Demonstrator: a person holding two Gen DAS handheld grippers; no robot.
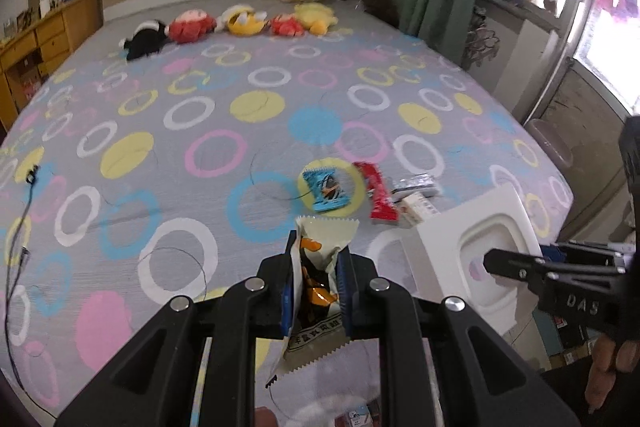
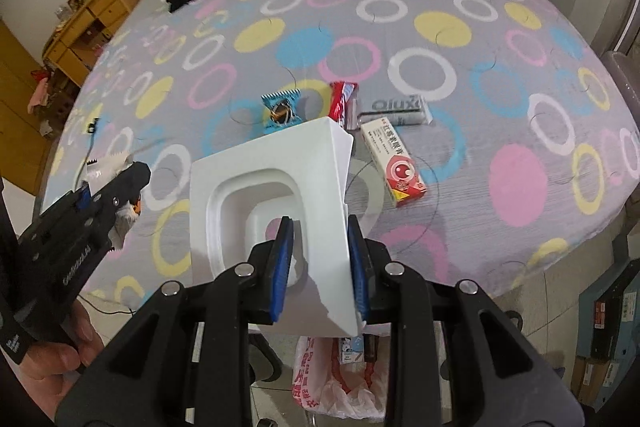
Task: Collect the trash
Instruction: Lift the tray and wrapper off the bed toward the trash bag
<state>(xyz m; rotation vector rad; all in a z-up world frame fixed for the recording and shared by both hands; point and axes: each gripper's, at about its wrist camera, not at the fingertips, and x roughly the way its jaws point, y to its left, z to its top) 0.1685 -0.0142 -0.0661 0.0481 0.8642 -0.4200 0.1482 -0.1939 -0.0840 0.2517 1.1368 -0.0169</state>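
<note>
My left gripper (image 1: 316, 271) is shut on a pale snack wrapper (image 1: 320, 251) with an orange and black print, lifted above the bed; the wrapper (image 2: 106, 167) and that gripper (image 2: 128, 187) also show at the left of the right wrist view. My right gripper (image 2: 320, 259) is shut on a white moulded packaging tray (image 2: 272, 167), held off the bed; the same tray (image 1: 480, 227) appears at the right of the left wrist view. On the bedspread lie a blue wrapper (image 2: 281, 109), a red wrapper (image 2: 340, 99), a silver packet (image 2: 396, 109) and a red-and-white box (image 2: 394, 163).
The bed (image 1: 240, 147) has a grey cover with coloured rings, and plush toys (image 1: 240, 21) line its far end. A plastic bag with trash (image 2: 340, 375) sits on the floor below my right gripper. A wooden desk (image 1: 36, 47) stands left, and a black cable (image 1: 20, 219) trails there.
</note>
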